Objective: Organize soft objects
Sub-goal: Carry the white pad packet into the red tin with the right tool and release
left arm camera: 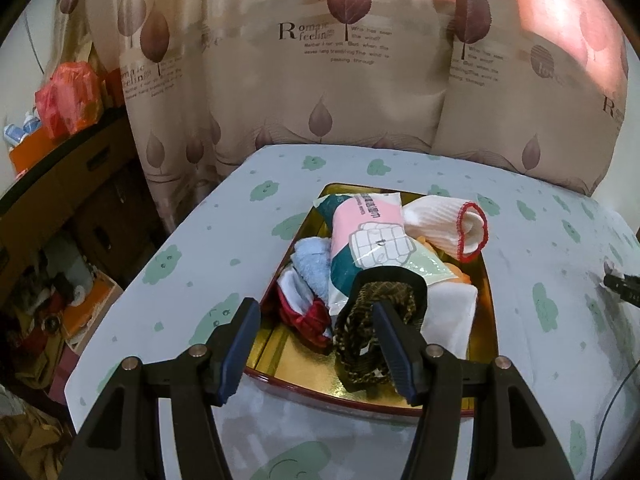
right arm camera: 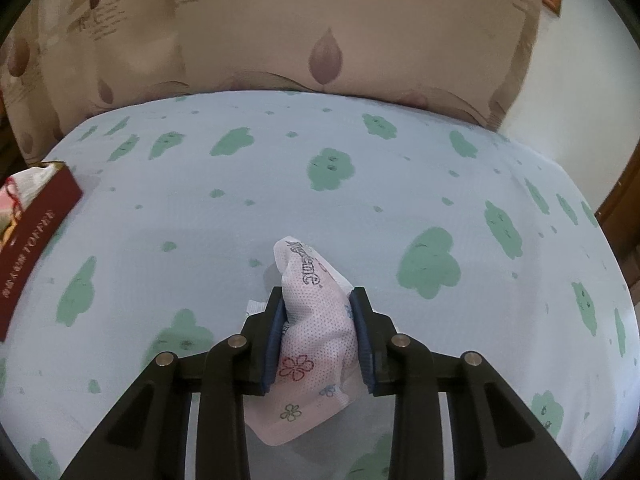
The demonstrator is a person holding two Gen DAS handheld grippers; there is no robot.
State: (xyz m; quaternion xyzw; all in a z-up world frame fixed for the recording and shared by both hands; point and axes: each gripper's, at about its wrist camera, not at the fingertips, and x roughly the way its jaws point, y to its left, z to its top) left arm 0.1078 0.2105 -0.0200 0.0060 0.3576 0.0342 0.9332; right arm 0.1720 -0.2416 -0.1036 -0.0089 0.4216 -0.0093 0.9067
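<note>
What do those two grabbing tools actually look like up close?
Both look alike. The left tongs and the right tongs are matte black plastic, each with two angular arms that have triangular cut-outs. Round brass-coloured pins sit at the joints. Each finger ends in a flat, dark blue ribbed pad. No printed markings show, and no hands or sleeves are in view.

tin (left arm camera: 489, 300): its near rim sat behind the left gripper's (left arm camera: 316, 344) fingers; most of its gold floor was covered by the pile.
orange item (left arm camera: 456, 271): only a sliver showed under the tissue pack (left arm camera: 372, 240); kind could not be told.
right gripper (left arm camera: 624, 285): cut off by the left wrist view's right edge.
pink packet (right arm camera: 316, 328): its sides were hidden by the pads; its printed word was partly folded away.
red box (right arm camera: 36, 240): cropped at the right wrist view's left edge.
curtain text (left arm camera: 344, 46): the small lines were too blurred to read.
</note>
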